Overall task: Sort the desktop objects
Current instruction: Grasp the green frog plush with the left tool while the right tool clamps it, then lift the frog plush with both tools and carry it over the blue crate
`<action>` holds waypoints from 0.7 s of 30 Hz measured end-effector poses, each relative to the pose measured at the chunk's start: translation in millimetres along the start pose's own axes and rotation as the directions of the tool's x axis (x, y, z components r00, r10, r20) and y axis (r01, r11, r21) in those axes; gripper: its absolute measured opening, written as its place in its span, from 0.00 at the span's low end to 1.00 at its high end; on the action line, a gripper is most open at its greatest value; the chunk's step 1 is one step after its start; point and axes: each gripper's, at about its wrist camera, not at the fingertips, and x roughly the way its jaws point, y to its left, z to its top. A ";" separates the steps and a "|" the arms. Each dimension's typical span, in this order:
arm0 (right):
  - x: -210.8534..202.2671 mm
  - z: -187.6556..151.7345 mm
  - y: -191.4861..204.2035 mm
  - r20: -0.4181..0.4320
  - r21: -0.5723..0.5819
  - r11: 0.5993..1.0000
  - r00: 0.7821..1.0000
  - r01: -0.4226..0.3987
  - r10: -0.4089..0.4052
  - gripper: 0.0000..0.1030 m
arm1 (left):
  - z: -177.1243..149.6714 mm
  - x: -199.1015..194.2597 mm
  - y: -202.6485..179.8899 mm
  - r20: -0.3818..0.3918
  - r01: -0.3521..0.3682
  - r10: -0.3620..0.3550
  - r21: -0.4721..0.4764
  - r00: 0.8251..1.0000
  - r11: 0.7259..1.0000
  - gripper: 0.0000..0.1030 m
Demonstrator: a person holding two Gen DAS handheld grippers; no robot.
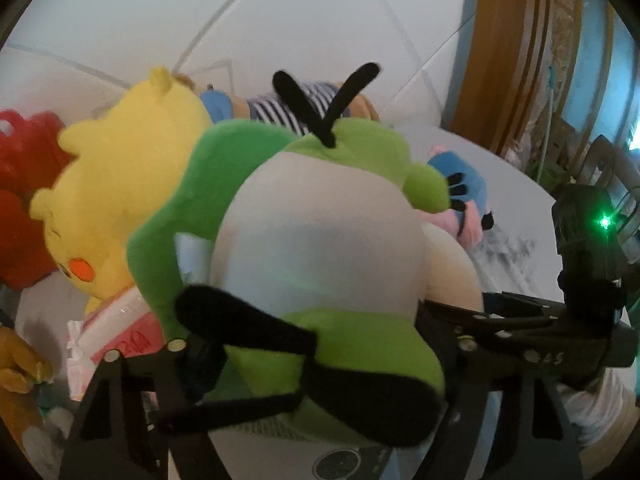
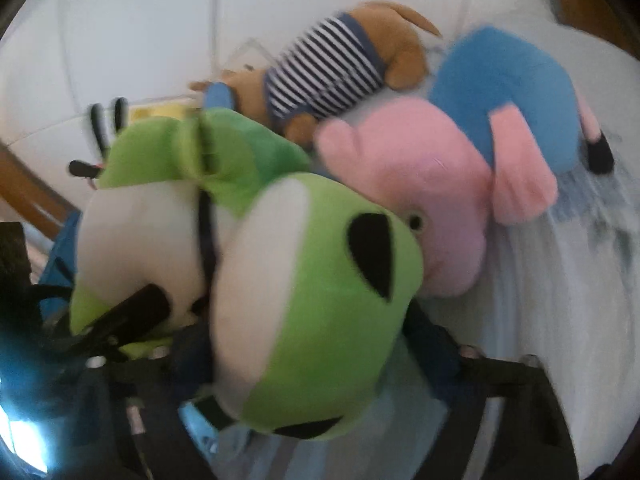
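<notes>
White table (image 2: 580, 320), one green plush (image 1: 320, 240), two grippers

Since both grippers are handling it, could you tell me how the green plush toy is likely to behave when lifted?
The green plush toy looks soft and bulging, so it probably squashes under grip. Its thin black antennae likely flop. It seems light for its bulk.

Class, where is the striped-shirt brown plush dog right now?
In both views the brown plush dog lies at the back by the white wall, behind the green plush, beside the pink-and-blue plush.
</notes>
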 end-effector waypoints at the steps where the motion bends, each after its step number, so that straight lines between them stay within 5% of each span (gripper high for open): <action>1: -4.1 0.4 5.0 0.009 -0.017 1.000 1.000 0.011 -0.011 0.76 | 0.0 -4.7 -0.6 0.005 0.000 0.000 -0.003 1.000 1.000 0.72; 12: -72.4 -1.6 70.0 0.095 -0.147 0.989 0.995 0.032 -0.018 0.73 | 6.1 -93.2 -4.7 0.116 -0.017 0.020 -0.027 0.993 0.999 0.70; 21: -133.0 -19.0 157.6 0.171 -0.273 0.962 0.984 -0.008 0.056 0.73 | -12.8 -205.6 11.4 0.256 -0.056 0.073 -0.072 0.964 0.996 0.70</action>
